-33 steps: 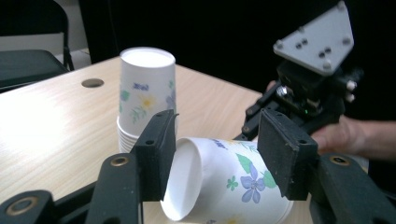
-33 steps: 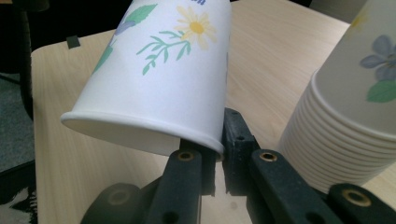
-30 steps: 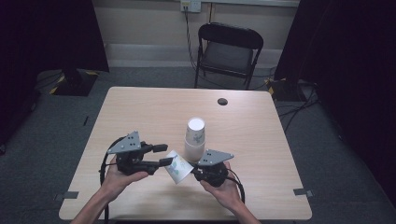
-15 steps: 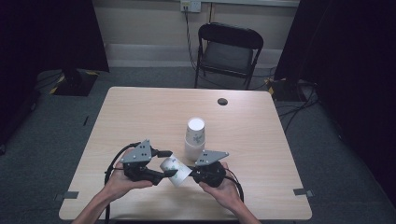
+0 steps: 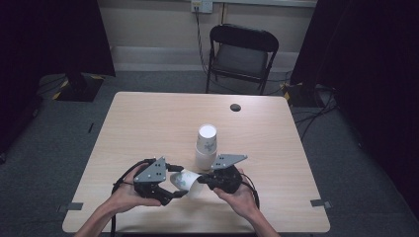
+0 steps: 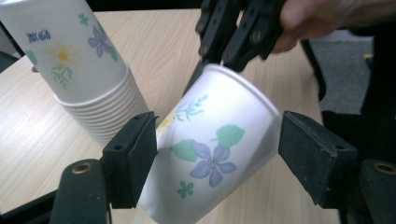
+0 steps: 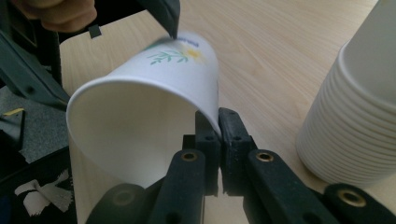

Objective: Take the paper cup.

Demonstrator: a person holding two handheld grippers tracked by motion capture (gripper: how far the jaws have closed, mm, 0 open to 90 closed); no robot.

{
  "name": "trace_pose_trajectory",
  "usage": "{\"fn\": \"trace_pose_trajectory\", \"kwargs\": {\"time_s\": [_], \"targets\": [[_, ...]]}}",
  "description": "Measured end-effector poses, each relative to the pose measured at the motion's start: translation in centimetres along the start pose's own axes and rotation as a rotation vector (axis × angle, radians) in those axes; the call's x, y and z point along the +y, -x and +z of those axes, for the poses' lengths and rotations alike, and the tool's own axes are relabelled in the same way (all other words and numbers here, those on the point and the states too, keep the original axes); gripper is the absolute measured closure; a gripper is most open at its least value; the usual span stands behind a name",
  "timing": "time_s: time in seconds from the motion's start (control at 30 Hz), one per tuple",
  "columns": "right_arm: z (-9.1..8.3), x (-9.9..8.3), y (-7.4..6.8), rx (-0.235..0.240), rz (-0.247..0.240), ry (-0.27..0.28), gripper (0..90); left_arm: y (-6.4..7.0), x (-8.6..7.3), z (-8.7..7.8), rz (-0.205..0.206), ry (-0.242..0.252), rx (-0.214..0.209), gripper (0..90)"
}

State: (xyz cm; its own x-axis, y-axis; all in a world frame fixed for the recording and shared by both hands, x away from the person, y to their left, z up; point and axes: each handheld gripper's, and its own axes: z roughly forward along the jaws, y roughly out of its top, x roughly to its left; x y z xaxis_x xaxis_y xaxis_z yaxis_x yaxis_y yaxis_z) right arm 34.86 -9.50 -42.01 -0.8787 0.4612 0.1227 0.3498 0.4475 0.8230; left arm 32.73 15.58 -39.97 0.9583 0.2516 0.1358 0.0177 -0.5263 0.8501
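Paper cup (image 6: 212,154) base cut off below, cup stack (image 7: 355,126) top cropped, far rim blurred.

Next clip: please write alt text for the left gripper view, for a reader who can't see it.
A flowered paper cup lies tilted between the left gripper's two open black jaws, with a gap at the right jaw. The right gripper, held by a hand, pinches the cup's rim from above. A stack of matching cups stands upside down on the wooden table.

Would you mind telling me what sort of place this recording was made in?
Probably a lab or studio set up for recording: dark curtains hang at both sides, cables run over grey carpet, and a bare wooden table with a folding chair stands near a wall outlet.
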Motion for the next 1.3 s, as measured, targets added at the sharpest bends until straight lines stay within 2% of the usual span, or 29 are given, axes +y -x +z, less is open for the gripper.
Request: {"fn": "trace_pose_trajectory", "kwargs": {"time_s": [0.03, 0.17, 0.4, 0.57, 0.67, 0.8, 0.83, 0.9, 0.97, 1.03, 1.1, 1.17, 1.2, 1.3], "targets": [[0.0, 0.1, 0.1, -0.001, 0.003, -0.006, 88.4, 0.1, 0.1, 0.1, 0.001, 0.0, -0.014, 27.5], [0.0, 0.0, 0.3, -0.003, 0.024, -0.013, 88.5, 0.3, 0.2, 0.4, 0.034, -0.017, -0.001, 27.2], [0.0, 0.4, 0.9, -0.005, 0.062, -0.034, 88.7, 0.6, -0.1, 0.7, 0.058, -0.045, 0.02, 22.5], [0.6, 0.6, 1.3, 0.009, 0.102, -0.075, 88.7, 1.2, -0.5, 1.2, 0.116, -0.104, 0.064, 20.0], [1.1, 0.8, 1.4, 0.021, 0.119, -0.103, 88.7, 1.5, -0.8, 1.4, 0.13, -0.121, 0.085, 19.3], [1.8, 0.9, 1.5, 0.032, 0.154, -0.118, 88.7, 1.8, -1.0, 1.7, 0.151, -0.149, 0.097, 17.5], [2.0, 1.0, 1.5, 0.026, 0.162, -0.131, 88.7, 2.0, -1.1, 1.9, 0.155, -0.156, 0.089, 17.5], [2.0, 1.1, 1.5, 0.027, 0.173, -0.134, 88.8, 2.1, -1.2, 2.0, 0.175, -0.177, 0.116, 17.6], [2.1, 1.3, 1.5, 0.027, 0.185, -0.142, 88.8, 2.2, -1.3, 2.2, 0.176, -0.186, 0.122, 16.0], [2.4, 1.6, 1.5, 0.032, 0.2, -0.147, 88.8, 2.2, -1.4, 2.5, 0.177, -0.178, 0.153, 15.4], [2.5, 1.7, 1.4, 0.033, 0.207, -0.147, 88.8, 2.2, -1.4, 2.5, 0.176, -0.177, 0.163, 15.6], [2.8, 1.8, 1.2, 0.061, 0.222, -0.14, 88.8, 2.2, -1.4, 2.6, 0.175, -0.174, 0.174, 15.8], [3.0, 1.9, 1.0, 0.066, 0.223, -0.142, 88.8, 2.3, -1.4, 2.8, 0.19, -0.181, 0.181, 16.9], [3.2, 2.2, 0.7, 0.058, 0.224, -0.156, 88.8, 2.4, -1.5, 2.9, 0.196, -0.179, 0.2, 16.4]]}}
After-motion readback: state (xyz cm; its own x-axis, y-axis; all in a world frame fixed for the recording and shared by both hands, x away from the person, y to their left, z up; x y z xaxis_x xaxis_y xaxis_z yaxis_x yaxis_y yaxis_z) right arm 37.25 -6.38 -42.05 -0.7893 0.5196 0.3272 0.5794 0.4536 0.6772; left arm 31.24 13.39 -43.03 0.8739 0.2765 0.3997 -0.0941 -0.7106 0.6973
